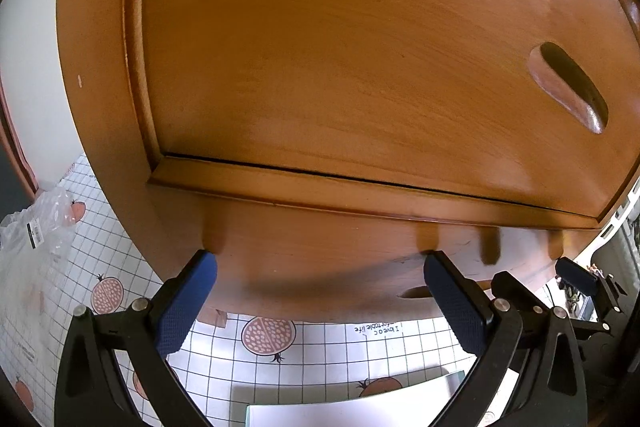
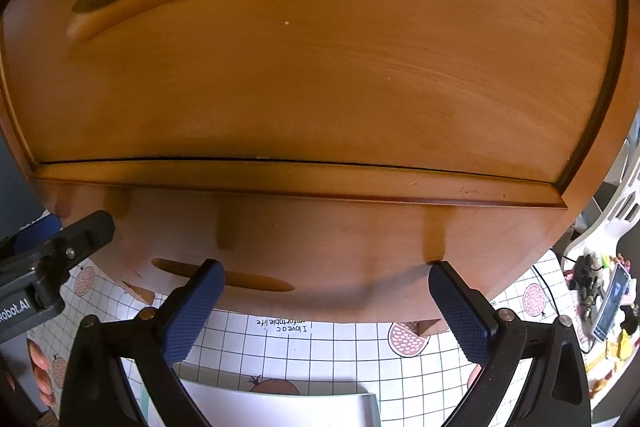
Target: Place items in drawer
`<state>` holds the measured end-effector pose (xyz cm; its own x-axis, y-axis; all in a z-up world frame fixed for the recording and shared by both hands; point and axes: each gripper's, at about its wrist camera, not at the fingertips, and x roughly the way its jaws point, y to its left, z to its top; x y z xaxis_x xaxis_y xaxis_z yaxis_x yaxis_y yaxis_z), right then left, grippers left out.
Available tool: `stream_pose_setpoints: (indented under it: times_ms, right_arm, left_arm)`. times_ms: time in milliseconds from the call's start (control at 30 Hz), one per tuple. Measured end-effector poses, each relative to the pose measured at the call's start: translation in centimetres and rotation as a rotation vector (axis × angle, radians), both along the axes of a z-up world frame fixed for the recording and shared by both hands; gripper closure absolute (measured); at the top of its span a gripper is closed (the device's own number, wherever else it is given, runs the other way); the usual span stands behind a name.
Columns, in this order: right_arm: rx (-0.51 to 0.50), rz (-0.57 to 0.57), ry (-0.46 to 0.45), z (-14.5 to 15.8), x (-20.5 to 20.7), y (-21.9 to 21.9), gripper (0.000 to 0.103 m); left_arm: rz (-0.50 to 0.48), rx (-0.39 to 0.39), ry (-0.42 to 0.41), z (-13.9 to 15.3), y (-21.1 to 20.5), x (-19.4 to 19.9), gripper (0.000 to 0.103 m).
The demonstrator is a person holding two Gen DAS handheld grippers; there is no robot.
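Both tongs are pushed up close to a small wooden chest that stands on the worktop [image 1: 328, 351], and I think that is because the drawers are shut and one must be pulled out before anything can go in. The left tongs [image 1: 320, 277] are spread wide and hold nothing; their blue pads [image 1: 186, 307] touch, or nearly touch, the front of the lower drawer [image 1: 320, 267]. The right tongs [image 2: 326, 283] are wide and empty too, at the same front, just to the right of the left ones. The upper drawer [image 1: 340, 47] fills the picture at 12 o'clock. I count two drawers, each with one long finger slot: the upper slot [image 1: 568, 87] sits at 2 o'clock in the left view, and the lower slot [image 2: 256, 279] peeks out by the right tongs' left pad. My guess is that slot is what a pad needs to hook. I count two tongs and four blue pads. One white flat thing [image 2: 280, 407], maybe a book or box, lies at 6 o'clock on the checked cloth, likely waiting to go in. A crinkly clear bag [image 1: 36, 227] lies at 9 o'clock.
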<state>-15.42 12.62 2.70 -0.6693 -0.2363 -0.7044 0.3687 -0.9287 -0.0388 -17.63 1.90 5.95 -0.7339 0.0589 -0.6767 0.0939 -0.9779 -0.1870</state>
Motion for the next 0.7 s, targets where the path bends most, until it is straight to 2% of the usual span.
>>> stream_pose_setpoints:
  times_ms: [333,700]
  right_arm:
    - [-0.001,0.015,0.002,0.3,-1.2,-0.2,0.0]
    - [0.009,0.046,-0.001,0.9,1.7,1.0,0.0]
  left_arm:
    - [0.015,0.004,-0.001,0.6,-0.1,3.3,0.0]
    - [0.019,0.004,-0.004,0.9,0.8,9.4,0.0]
